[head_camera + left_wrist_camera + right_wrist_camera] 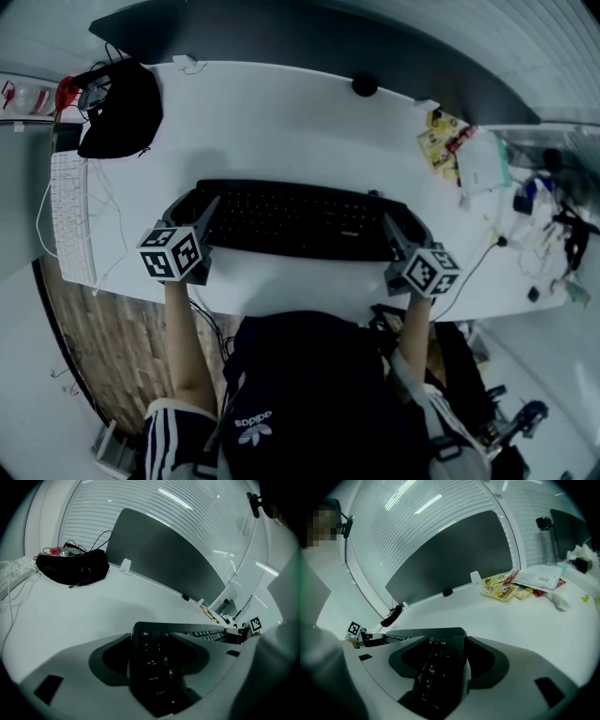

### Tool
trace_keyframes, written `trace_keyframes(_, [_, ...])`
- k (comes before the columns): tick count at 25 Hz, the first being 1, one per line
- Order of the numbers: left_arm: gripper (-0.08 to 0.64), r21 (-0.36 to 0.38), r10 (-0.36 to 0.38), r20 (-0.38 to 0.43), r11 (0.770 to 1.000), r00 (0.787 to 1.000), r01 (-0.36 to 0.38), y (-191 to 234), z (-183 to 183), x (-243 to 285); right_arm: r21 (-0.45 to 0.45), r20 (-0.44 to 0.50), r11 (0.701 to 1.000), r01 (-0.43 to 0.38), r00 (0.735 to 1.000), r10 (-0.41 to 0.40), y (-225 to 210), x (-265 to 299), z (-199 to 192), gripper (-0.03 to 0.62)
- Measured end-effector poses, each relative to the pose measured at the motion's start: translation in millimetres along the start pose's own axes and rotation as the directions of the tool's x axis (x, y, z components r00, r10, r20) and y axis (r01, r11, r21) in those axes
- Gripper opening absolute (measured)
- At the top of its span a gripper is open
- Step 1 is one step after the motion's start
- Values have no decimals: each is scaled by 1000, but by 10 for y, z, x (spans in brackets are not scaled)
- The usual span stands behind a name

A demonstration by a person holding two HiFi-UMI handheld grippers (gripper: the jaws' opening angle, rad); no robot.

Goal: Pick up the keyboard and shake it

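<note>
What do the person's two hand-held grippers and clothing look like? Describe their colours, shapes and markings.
The left hand-held gripper and right hand-held gripper are grey and two-jawed, with dark scooped inner faces. Each carries a cube of black-and-white square markers. The person wears a dark top with a white logo and a white-striped short sleeve.

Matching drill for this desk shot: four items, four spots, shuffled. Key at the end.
Items:
1 black keyboard
2 white keyboard
3 black bag
4 yellow packets

Spots on the desk:
A far left corner
B far edge, right side
C middle, in front of the person
D along the left edge

Pairs: 1-C, 2-D, 3-A, 4-B
</note>
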State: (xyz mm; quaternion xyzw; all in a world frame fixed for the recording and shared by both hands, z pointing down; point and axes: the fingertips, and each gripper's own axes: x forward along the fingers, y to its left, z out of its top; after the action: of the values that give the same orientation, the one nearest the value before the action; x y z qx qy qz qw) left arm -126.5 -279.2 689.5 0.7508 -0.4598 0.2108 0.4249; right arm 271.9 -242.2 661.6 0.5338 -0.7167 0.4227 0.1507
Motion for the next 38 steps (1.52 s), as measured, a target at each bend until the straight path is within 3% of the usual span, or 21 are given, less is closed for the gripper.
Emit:
trace_keyframes(9, [230,51,14,79,999,997,-18,-61,61,-108,-44,13,999,14,1000,-14,42,-30,-1,239])
trace_keyframes(16, [230,149,-37,221,989,975,4,-250,338,-547,-173,166,985,-24,985,53,332,-318,276,241])
trace_keyframes(25, [230,314,-125,448,949,885,-25,-583,946,-1256,-253,390,967,-11,914,112,819,-906,681,241])
trace_keyframes(32, [230,412,-212,559,910,802,-46,-775,1374,-1809,-294,512,956,9,846,150,1222,-1314,918,241])
trace_keyframes(38, [230,481,-282,622,874,730,-72,-1024,1703,-2241,-325,609,945,27,770,188,1458,-1672,1092,239])
